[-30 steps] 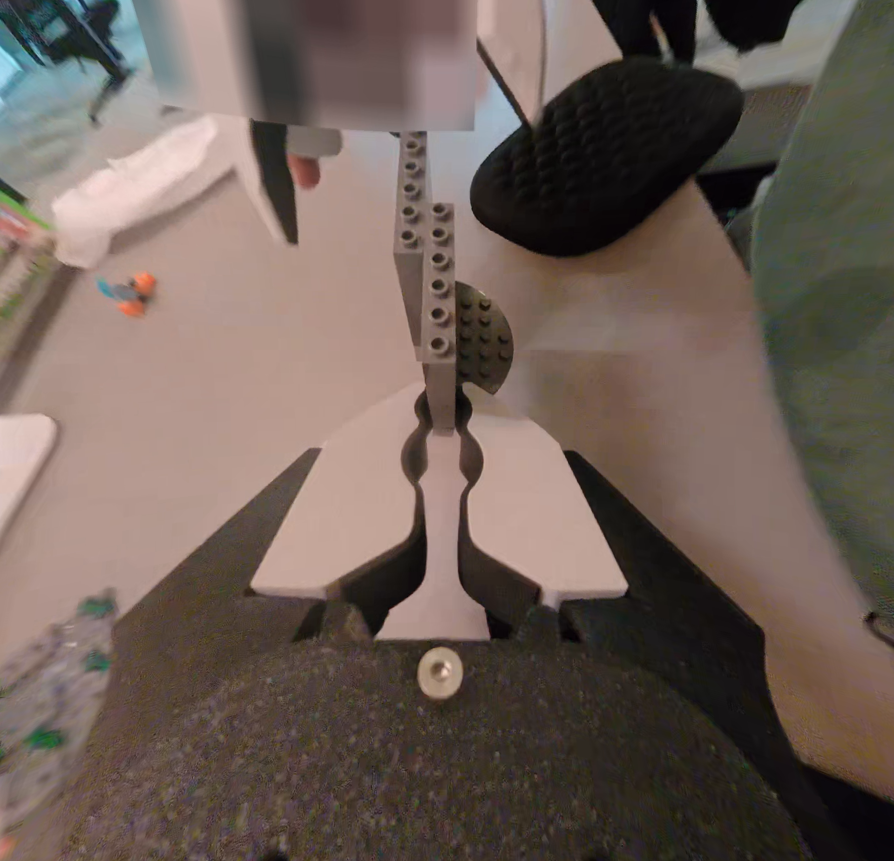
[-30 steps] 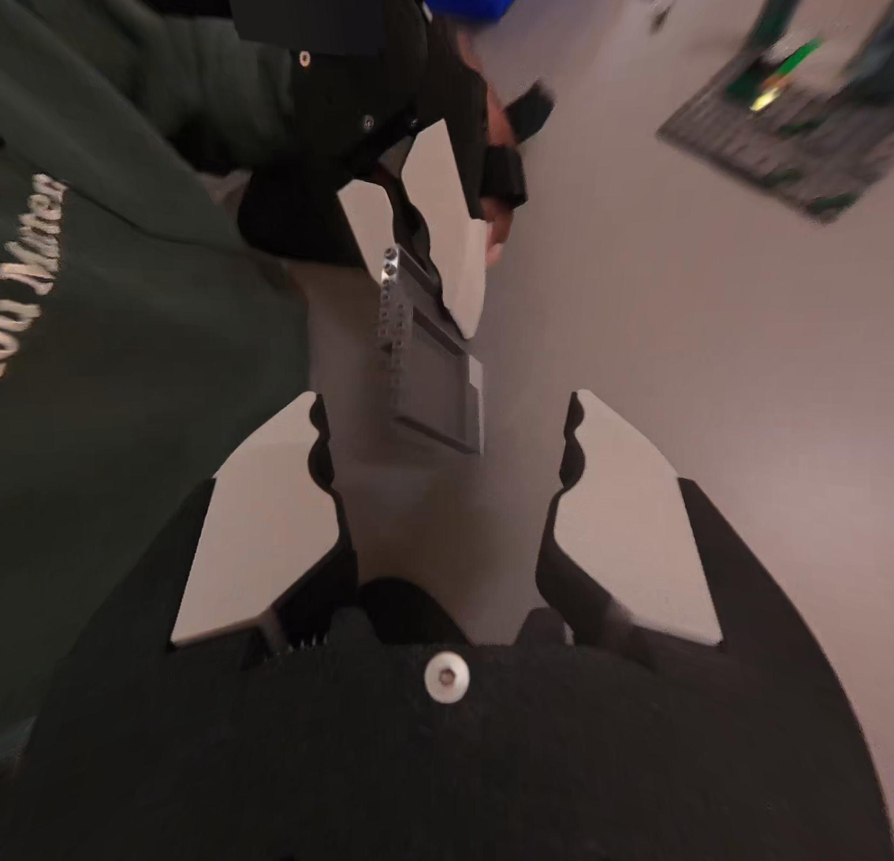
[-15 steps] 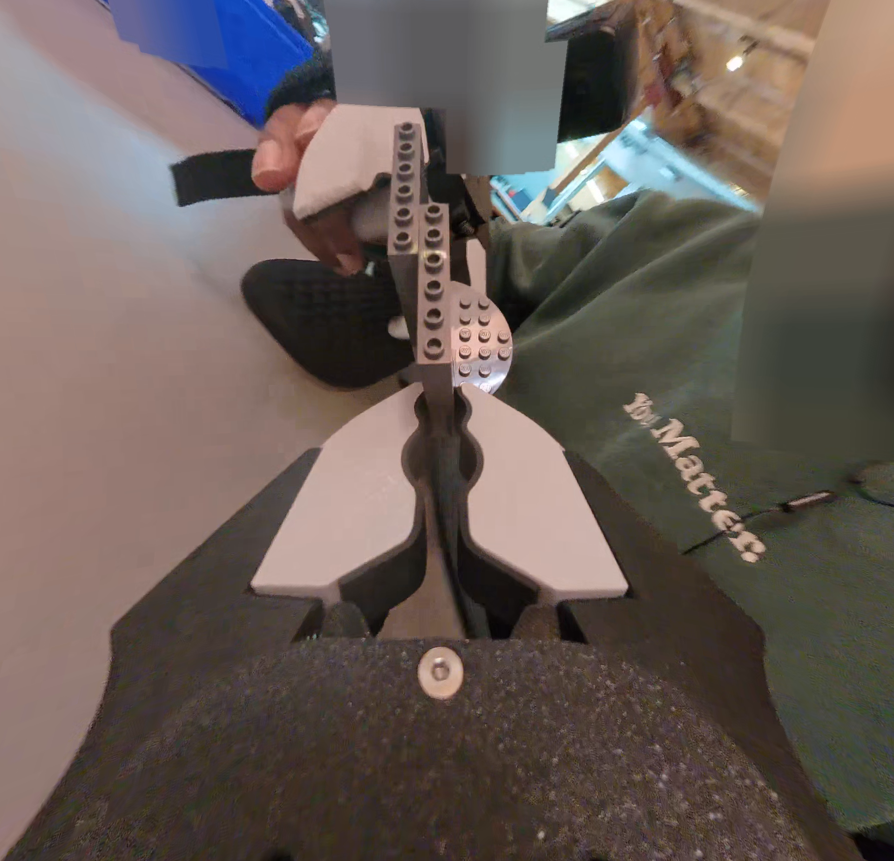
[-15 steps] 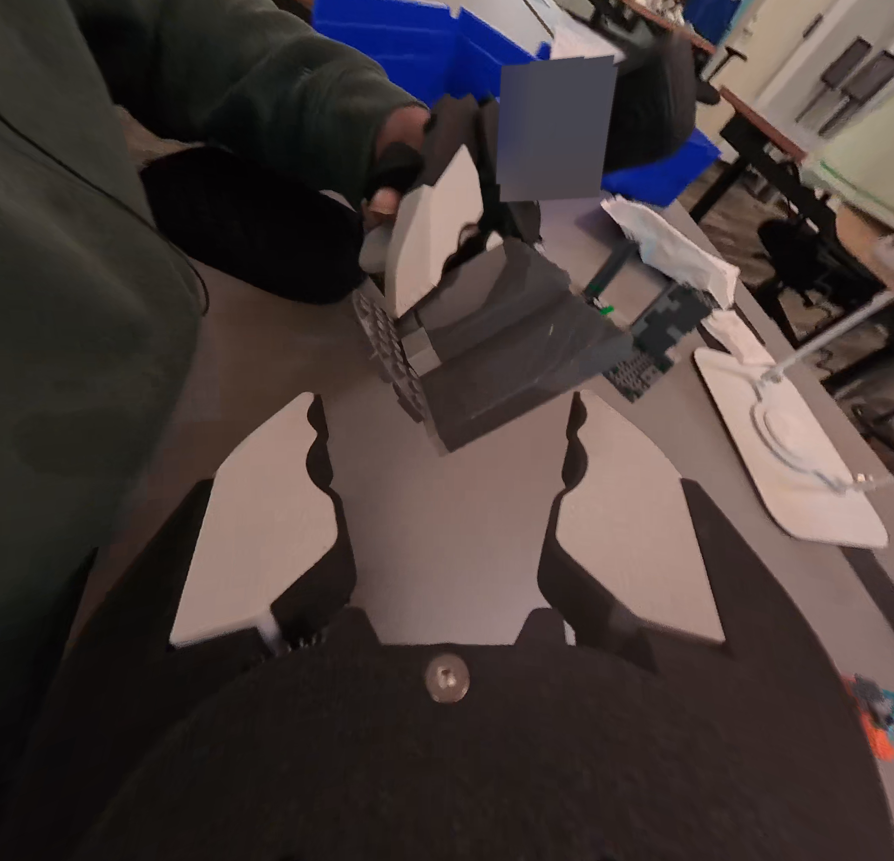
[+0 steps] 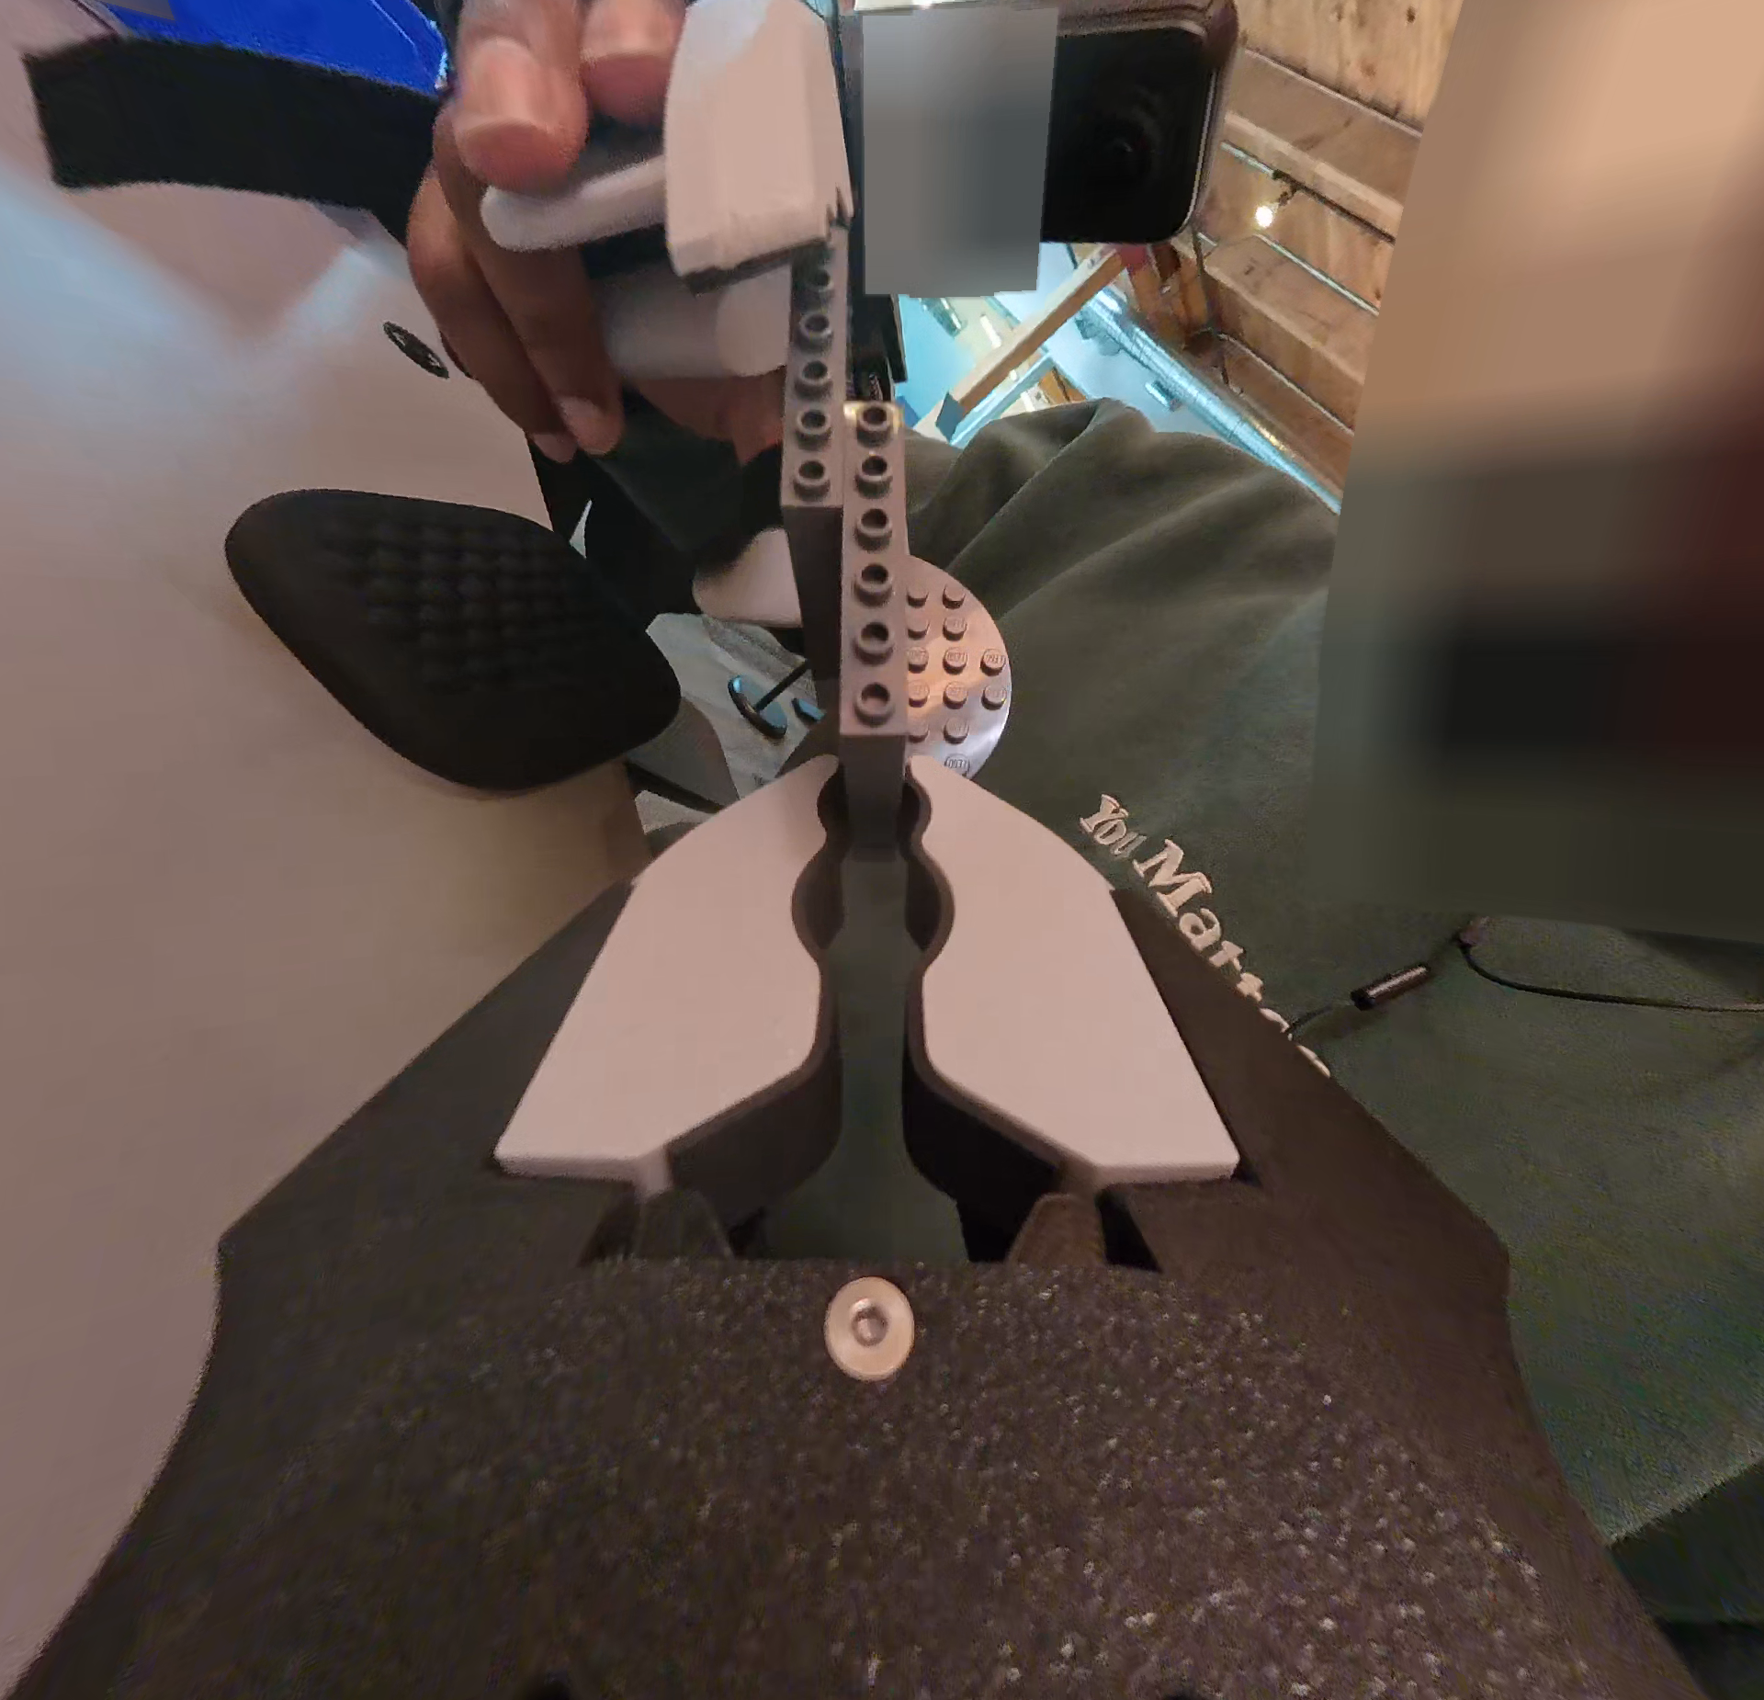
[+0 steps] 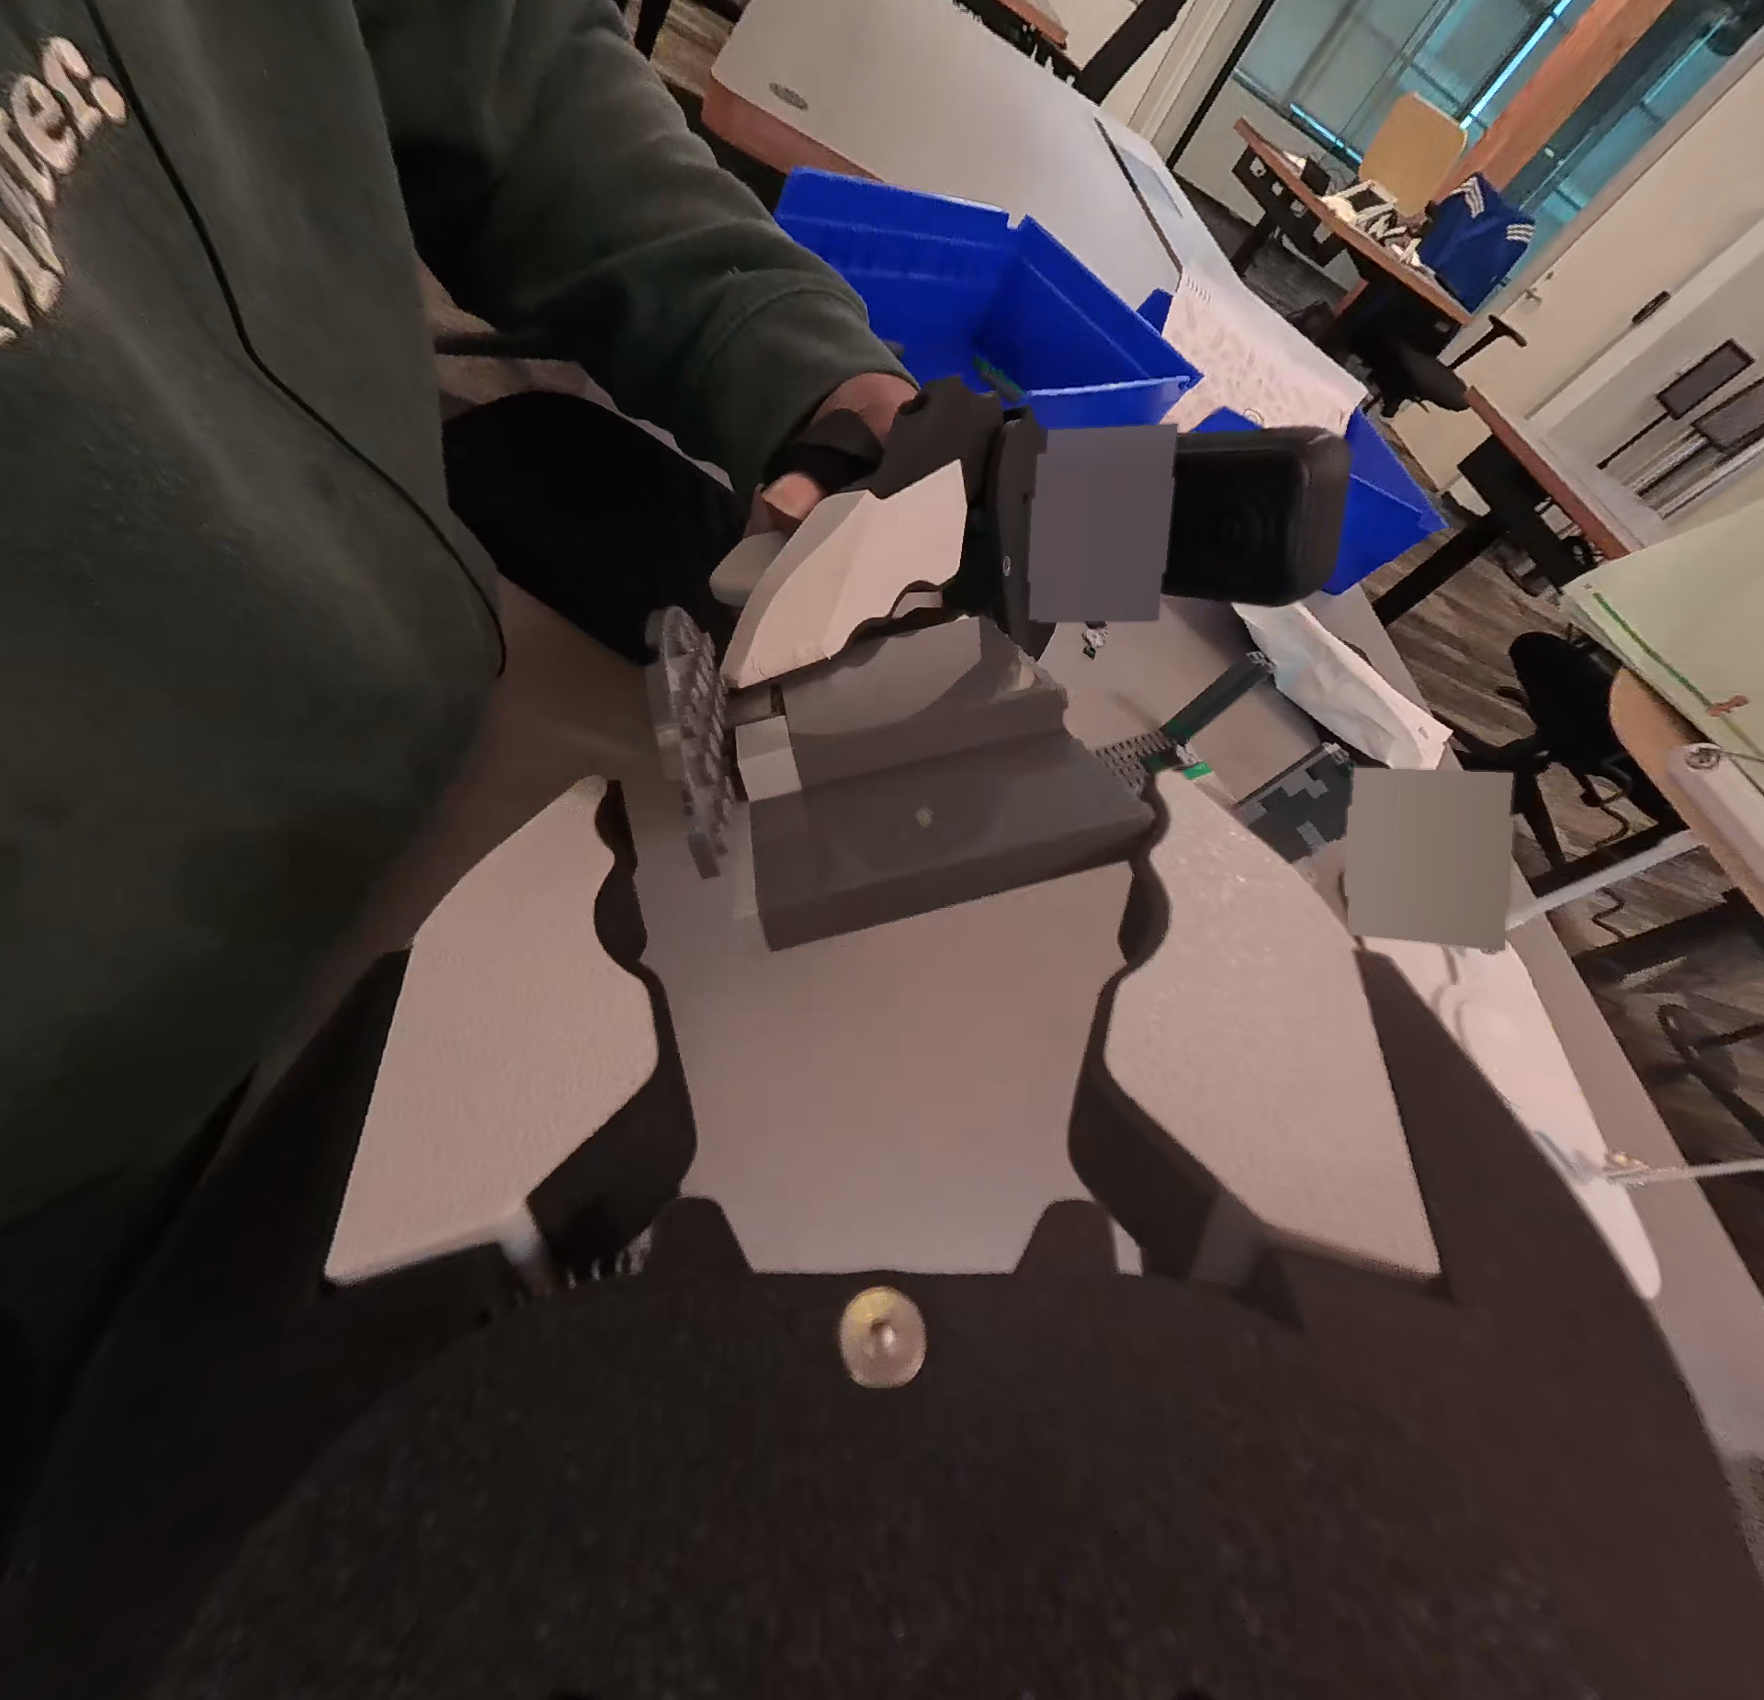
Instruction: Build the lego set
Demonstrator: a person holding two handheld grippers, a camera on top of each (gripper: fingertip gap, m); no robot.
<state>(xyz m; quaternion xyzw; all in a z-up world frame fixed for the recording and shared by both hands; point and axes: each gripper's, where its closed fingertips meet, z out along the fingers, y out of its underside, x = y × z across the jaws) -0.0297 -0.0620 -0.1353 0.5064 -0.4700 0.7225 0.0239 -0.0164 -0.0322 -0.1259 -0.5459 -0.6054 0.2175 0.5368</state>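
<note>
At centre frame in the left wrist view, the left gripper (image 5: 871, 800) clamps the near end of a grey Lego assembly (image 5: 864, 585), stepped studded plates with a round studded plate (image 5: 955, 671) on its right. Above it, the right gripper (image 5: 754, 127) meets the assembly's far end. Centre in the right wrist view, the right gripper's own fingers (image 6: 1241, 1034) stand wide apart around the assembly's end, empty. Farther back, blue bins (image 6: 1002, 308) sit at upper centre.

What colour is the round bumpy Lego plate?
Grey. The round plate shows best in the left wrist view, on the assembly the left gripper holds.
</note>
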